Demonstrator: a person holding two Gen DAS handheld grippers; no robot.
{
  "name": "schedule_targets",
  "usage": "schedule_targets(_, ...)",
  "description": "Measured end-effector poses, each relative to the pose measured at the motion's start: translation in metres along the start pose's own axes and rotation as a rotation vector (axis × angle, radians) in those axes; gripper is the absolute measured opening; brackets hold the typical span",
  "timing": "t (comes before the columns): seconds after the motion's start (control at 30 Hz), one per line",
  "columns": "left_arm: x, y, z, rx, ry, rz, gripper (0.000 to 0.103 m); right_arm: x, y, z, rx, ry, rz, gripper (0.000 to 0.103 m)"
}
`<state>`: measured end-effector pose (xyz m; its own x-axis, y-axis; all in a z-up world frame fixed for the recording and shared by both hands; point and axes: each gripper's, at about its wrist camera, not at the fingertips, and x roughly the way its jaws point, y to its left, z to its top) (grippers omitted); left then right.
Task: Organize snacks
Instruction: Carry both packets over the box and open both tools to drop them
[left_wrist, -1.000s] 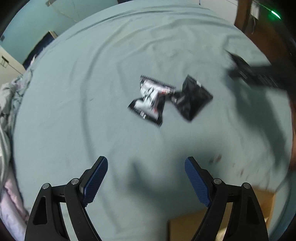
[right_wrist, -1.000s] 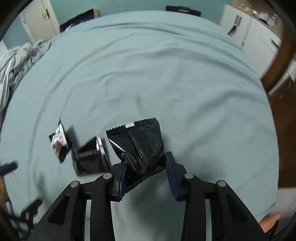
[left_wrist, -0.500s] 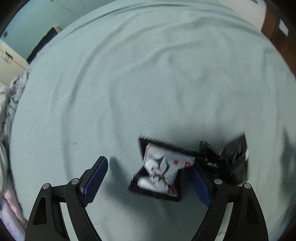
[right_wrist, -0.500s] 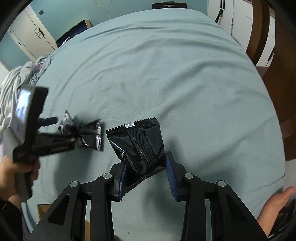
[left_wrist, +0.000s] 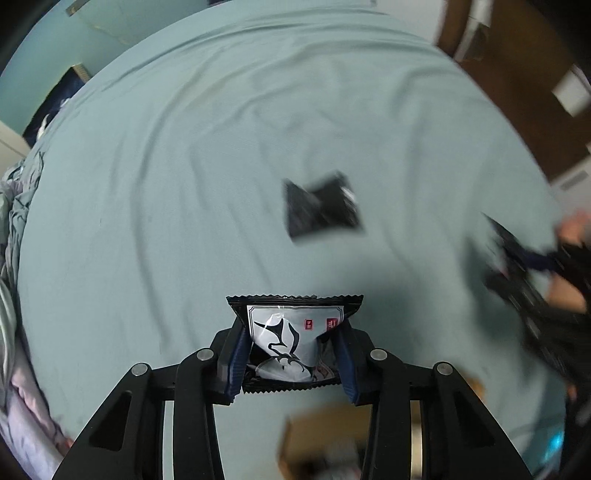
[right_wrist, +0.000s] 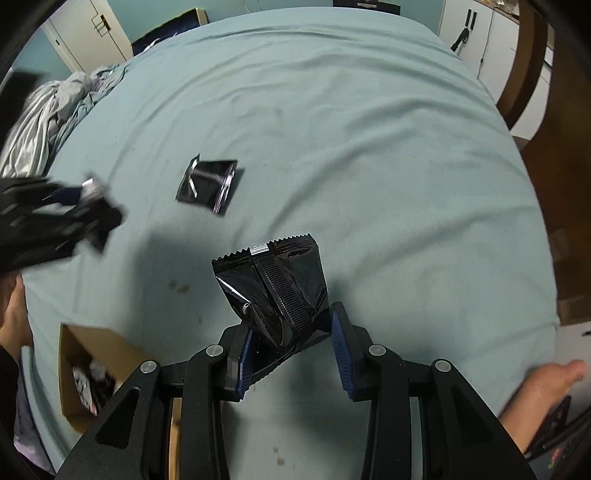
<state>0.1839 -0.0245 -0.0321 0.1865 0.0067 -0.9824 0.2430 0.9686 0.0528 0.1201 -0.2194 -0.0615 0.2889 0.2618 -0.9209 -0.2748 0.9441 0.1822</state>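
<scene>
Both grippers clamp packets: the left gripper (left_wrist: 291, 356), jaws just closed, grips a white packet (left_wrist: 291, 341); the right gripper (right_wrist: 291, 354) a black packet (right_wrist: 275, 291). The box (right_wrist: 79, 369) lies lower-left of the right gripper, nearer the left hand.

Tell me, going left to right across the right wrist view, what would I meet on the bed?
Cardboard box → loose black packet lying on the sheet → black packet pinched between the right gripper's fingers → a bare hand at the bed's edge.
</scene>
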Motion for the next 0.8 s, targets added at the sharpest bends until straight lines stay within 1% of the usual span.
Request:
schedule_targets(0.07, -0.022, -0.012, -0.025, 0.015, 0.013, -0.024, 0.040, -0.016, 0.010, -0.004, -0.021, -0.008, -0.017, 0.035)
schedule_targets(0.13, -0.043, -0.016, -0.053, 0.032, 0.031, -0.067, 0.040, -0.037, 0.019, -0.008, -0.045, -0.028, -0.031, 0.035)
schedule_targets(0.17, -0.059, -0.022, -0.071, 0.054, 0.028, -0.084, 0.040, -0.048, 0.024, -0.013, -0.050, -0.032, -0.036, 0.035)
schedule_targets(0.3, -0.089, -0.036, -0.117, 0.108, -0.002, -0.112, 0.040, -0.080, 0.043, -0.024, -0.087, -0.032, -0.060, 0.035)
schedule_targets(0.33, -0.093, -0.042, -0.119, 0.108, -0.009, -0.124, 0.040, -0.089, 0.048, -0.026, -0.099, -0.031, -0.065, 0.035)
schedule_targets(0.37, -0.093, -0.043, -0.129, 0.104, -0.015, -0.131, 0.041, -0.096, 0.052, -0.027, -0.111, -0.036, -0.068, 0.035)
schedule_targets(0.43, -0.089, -0.050, -0.140, 0.108, -0.008, -0.127, 0.041, -0.110, 0.058, -0.030, -0.123, -0.042, -0.068, 0.035)
schedule_targets(0.5, -0.083, -0.055, -0.144, 0.129, 0.008, -0.113, 0.041, -0.126, 0.063, -0.030, -0.114, -0.047, -0.065, 0.035)
schedule_targets(0.57, -0.083, -0.066, -0.148, 0.163, 0.009, -0.084, 0.042, -0.137, 0.067, -0.029, -0.097, -0.050, -0.065, 0.035)
schedule_targets(0.6, -0.083, -0.068, -0.149, 0.174, -0.009, -0.067, 0.045, -0.142, 0.070, -0.029, -0.092, -0.050, -0.065, 0.035)
schedule_targets(0.63, -0.084, -0.068, -0.149, 0.181, -0.023, -0.057, 0.052, -0.145, 0.072, -0.029, -0.090, -0.049, -0.063, 0.035)
schedule_targets(0.67, -0.084, -0.068, -0.149, 0.187, -0.033, -0.040, 0.074, -0.149, 0.073, -0.029, -0.088, -0.046, -0.062, 0.035)
schedule_targets(0.7, -0.084, -0.067, -0.150, 0.186, -0.049, -0.013, 0.090, -0.151, 0.076, -0.029, -0.088, -0.040, -0.061, 0.035)
schedule_targets(0.77, -0.087, -0.063, -0.153, 0.175, -0.082, 0.023, 0.091, -0.152, 0.079, -0.030, -0.083, -0.007, -0.039, 0.035)
schedule_targets(0.8, -0.084, -0.059, -0.152, 0.172, -0.076, 0.033, 0.091, -0.150, 0.081, -0.030, -0.084, 0.010, -0.026, 0.035)
